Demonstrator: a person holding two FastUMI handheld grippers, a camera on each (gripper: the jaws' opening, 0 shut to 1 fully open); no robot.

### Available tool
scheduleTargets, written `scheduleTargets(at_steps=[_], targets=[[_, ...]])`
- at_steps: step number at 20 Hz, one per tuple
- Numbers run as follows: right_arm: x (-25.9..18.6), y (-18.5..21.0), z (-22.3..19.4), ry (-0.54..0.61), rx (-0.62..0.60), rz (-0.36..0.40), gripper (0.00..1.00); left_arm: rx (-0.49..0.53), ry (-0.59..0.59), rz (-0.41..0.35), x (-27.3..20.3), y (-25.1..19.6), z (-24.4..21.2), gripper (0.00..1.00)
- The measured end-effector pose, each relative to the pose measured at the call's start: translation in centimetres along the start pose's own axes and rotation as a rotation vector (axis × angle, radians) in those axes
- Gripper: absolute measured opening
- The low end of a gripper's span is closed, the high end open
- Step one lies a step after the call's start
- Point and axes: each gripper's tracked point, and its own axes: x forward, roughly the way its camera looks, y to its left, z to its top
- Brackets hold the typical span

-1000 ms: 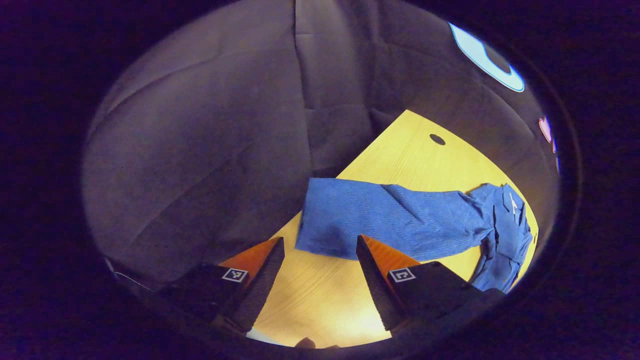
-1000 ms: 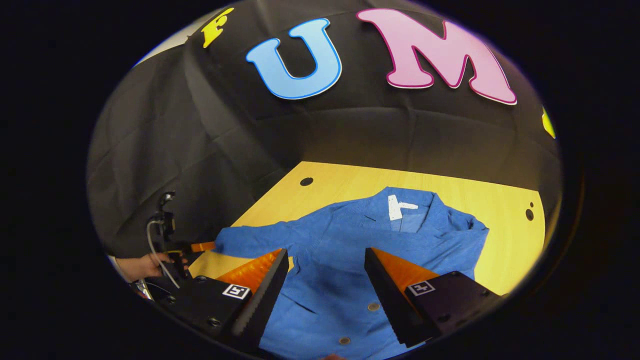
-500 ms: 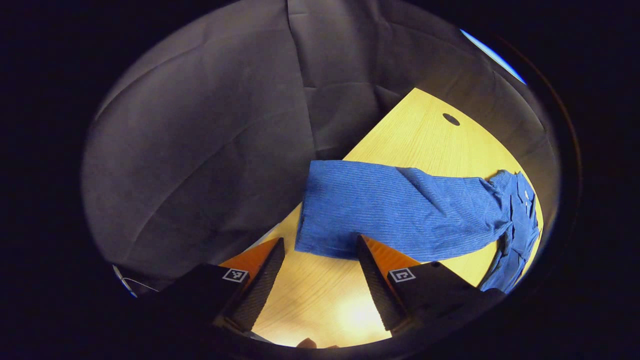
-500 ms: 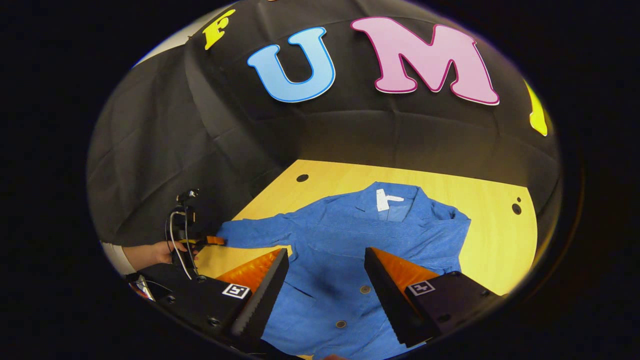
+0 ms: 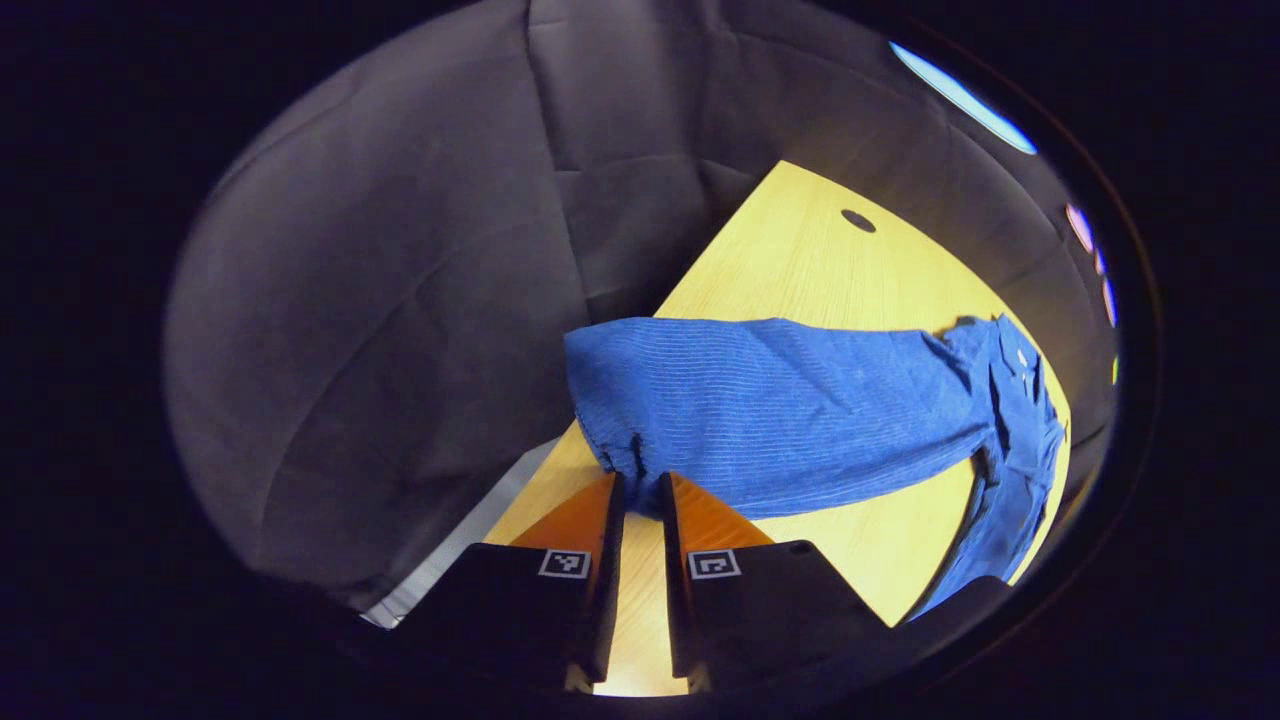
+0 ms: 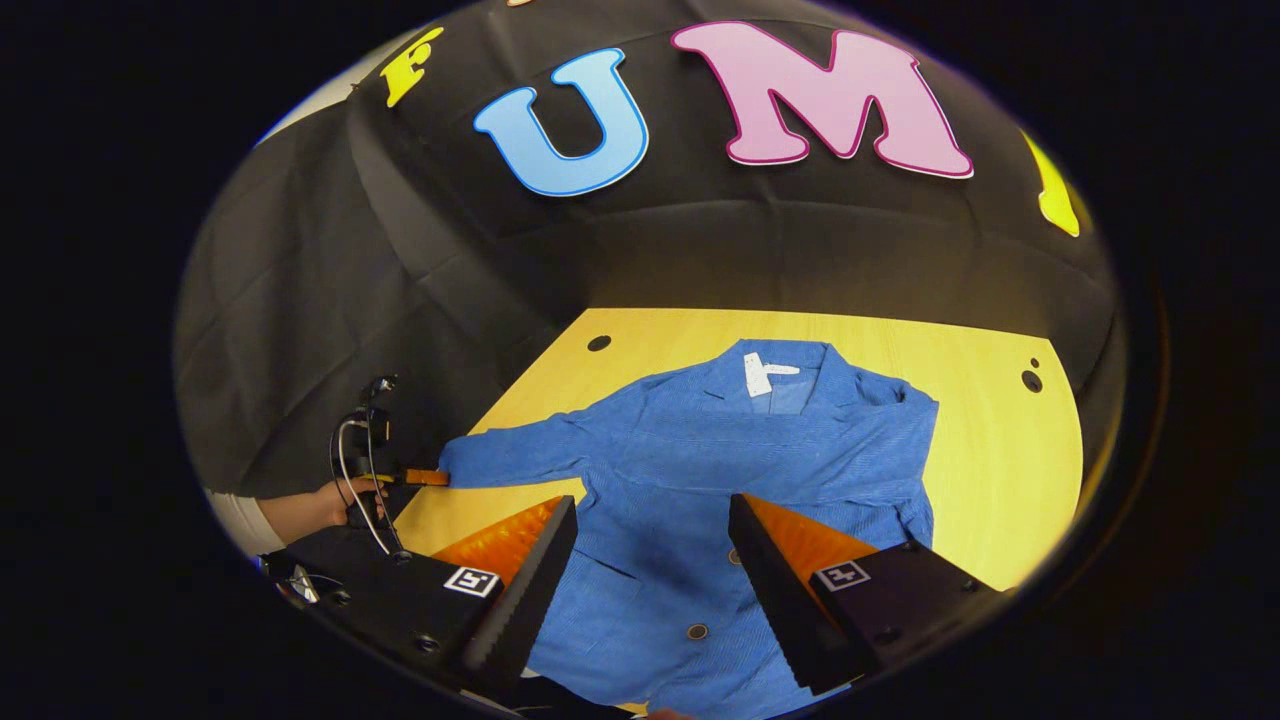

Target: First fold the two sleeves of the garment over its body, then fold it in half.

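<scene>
recording booth: black cloth wall [image 6: 420,260] around yellow wooden table [image 6: 1000,470]

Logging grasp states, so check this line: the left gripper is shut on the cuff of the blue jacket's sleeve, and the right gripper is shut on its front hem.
Half wrong. The right gripper is open above the jacket, as the right gripper view shows. The left gripper is shut on the sleeve cuff.
</scene>
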Motion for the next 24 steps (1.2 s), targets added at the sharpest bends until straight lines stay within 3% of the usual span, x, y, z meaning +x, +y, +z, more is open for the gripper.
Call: scheduleTargets(at_steps=[2, 7, 11, 16, 24], targets=[[-0.5, -0.2, -0.4, 0.001, 0.002, -0.005, 0.98, -0.065, -0.002, -0.049, 0.0, -0.4, -0.1, 0.0], [-1.5, -1.5, -1.0, 0.0, 0.043, -0.022, 0.98, -0.021, -0.056, -0.118, -2.3, -1.8, 0.4, 0.01], [-1.9, -2.1, -1.1, -0.007, 0.064, -0.018, 0.98, 0.001, -0.119, -0.193, -6.1, -6.2, 2.9, 0.0], [-2.4, -2.0, -0.9, -0.015, 0.046, 0.007, 0.98, 0.111, -0.202, -0.27, -11.0, -14.2, 5.4, 0.0], [-6.2, -5.6, -1.3, -0.035, 0.022, -0.007, 0.98, 0.369, -0.267, -0.422, -15.9, -33.5, 4.9, 0.0]])
